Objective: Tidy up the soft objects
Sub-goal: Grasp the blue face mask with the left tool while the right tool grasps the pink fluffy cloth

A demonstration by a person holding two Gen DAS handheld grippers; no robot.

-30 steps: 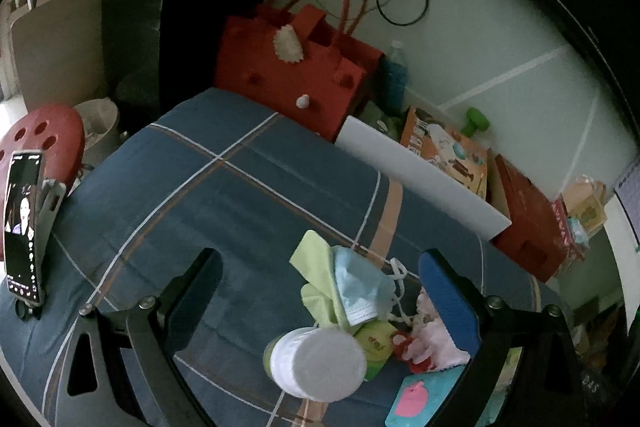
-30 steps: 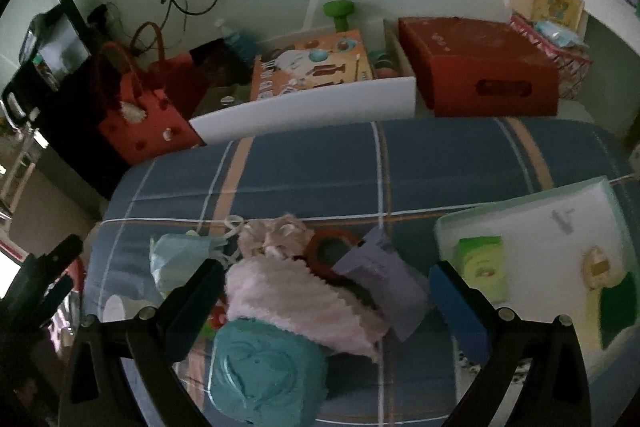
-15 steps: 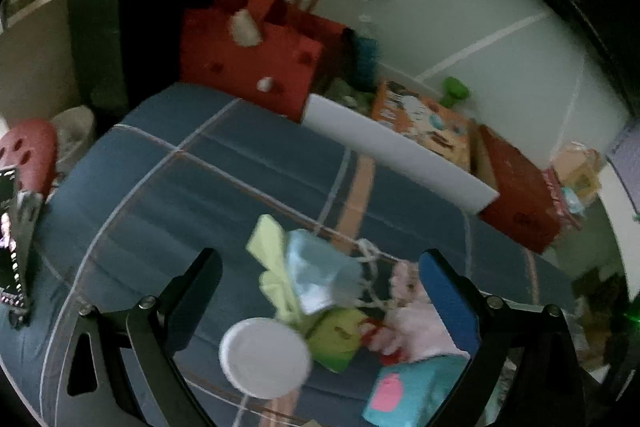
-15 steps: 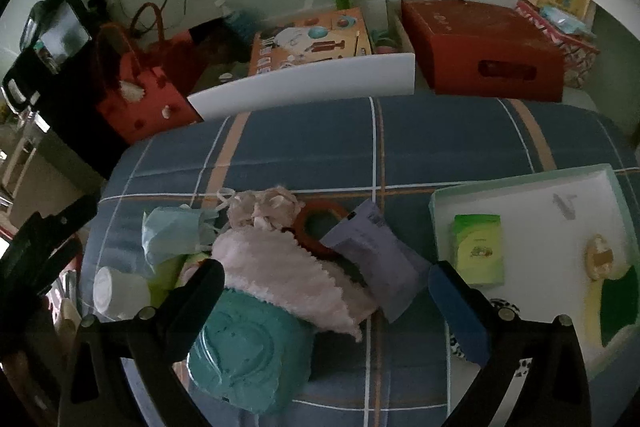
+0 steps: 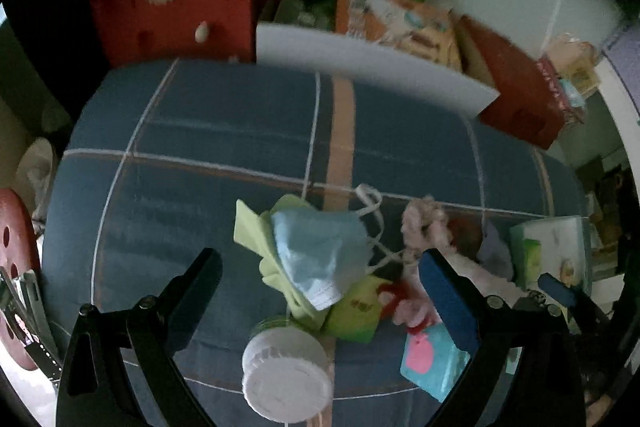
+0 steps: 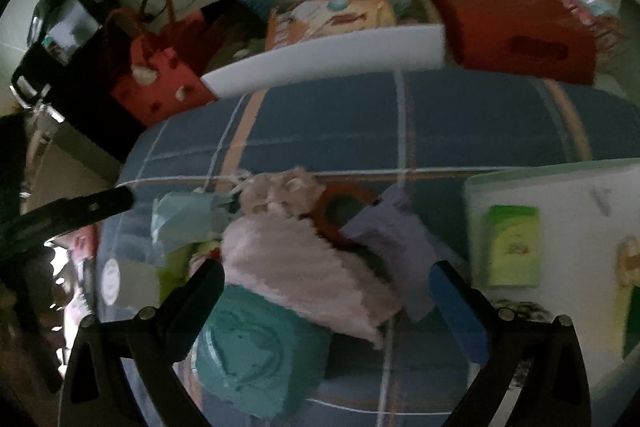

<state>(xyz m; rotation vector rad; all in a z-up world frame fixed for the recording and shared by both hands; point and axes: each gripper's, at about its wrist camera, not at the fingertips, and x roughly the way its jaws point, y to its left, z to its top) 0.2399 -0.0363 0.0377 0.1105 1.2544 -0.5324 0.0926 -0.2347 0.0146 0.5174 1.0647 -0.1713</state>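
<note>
Left wrist view: we hold our left gripper (image 5: 320, 275) with its jaws spread wide and nothing between them, above a heap of small things on the blue plaid cover (image 5: 224, 131). A pale blue mask (image 5: 320, 255) lies on top of a lime-green cloth (image 5: 264, 247), its white loops trailing toward a beige scrunchie (image 5: 420, 223). Just in front of the mask stands a white-lidded jar (image 5: 286, 375), touching a green packet (image 5: 356, 311). A teal pouch with a pink heart (image 5: 432, 359) sits partly behind the blue-padded right finger. Far right is a white tray (image 5: 560, 239).

Right wrist view: our right gripper (image 6: 326, 287) is likewise released and empty, hovering over a pink fleecy cloth (image 6: 304, 267) that lies across a teal pouch (image 6: 256, 359). Behind the cloth we see the scrunchie (image 6: 280, 193), a red ring (image 6: 344, 215) and a lilac packet (image 6: 396, 239), all touching or overlapping. The mask (image 6: 184, 219) lies to the left, near the tip of the left gripper (image 6: 76, 215). On the tray (image 6: 580, 195), to the right, sits a green box (image 6: 514, 247), well apart from the heap. Both views are blurred, so finer detail escapes us.
</note>
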